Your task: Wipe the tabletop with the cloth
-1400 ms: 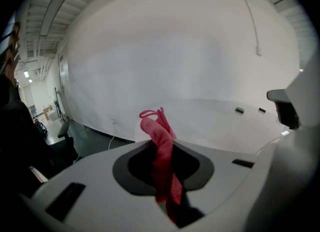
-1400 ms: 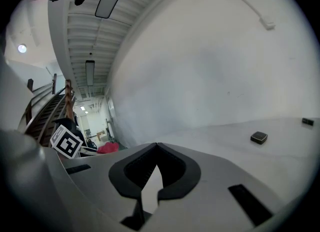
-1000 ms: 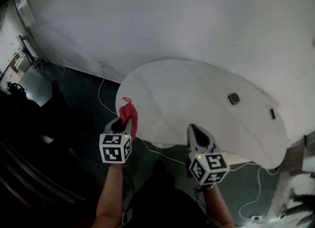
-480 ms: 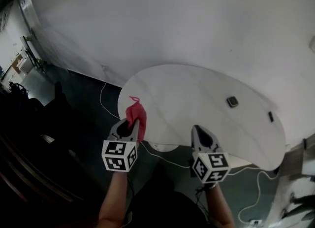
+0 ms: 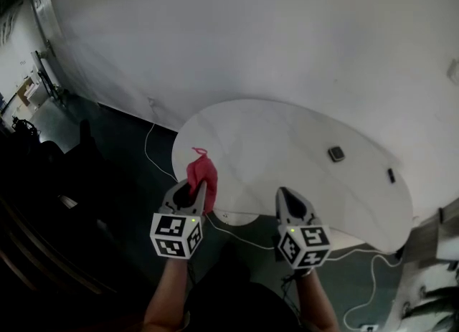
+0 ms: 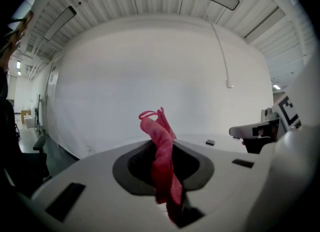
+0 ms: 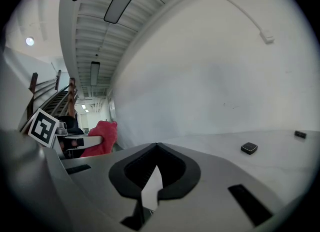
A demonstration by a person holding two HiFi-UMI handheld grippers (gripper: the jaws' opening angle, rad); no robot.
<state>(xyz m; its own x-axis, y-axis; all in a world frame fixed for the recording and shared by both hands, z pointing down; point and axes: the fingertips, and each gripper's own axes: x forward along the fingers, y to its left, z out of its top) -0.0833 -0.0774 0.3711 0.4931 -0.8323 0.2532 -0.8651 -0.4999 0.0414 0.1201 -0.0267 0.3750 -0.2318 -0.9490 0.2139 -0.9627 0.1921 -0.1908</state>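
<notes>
- Since a second ago, the left gripper [image 5: 191,187] and its cloth [image 5: 202,173] have shifted a little to the right in the head view, closer over the near-left rim of the table [image 5: 287,144].
- We cannot see the cloth's lower end — it vanishes into the slot between the left jaws, which are clamped on it.
- We cannot tell whether the cloth touches the tabletop; in the head view it overlaps the table's left edge.
- Both forearms are cut off at the bottom of the head view, and the room to the left is too dark to read.
- We see the cloth as a crumpled pinkish-red strip standing up from the jaws, with a thin loop at its top.
- We read the right gripper [image 5: 284,193] as closed, jaws together with nothing between them — only a pale sliver of table shows behind. It hangs at the table's near edge, well apart from the cloth.
- A small dark square object [image 5: 336,154] lies on the tabletop's right part, and a smaller dark piece [image 5: 391,176] lies nearer the right rim; we cannot make out what either is.
</notes>
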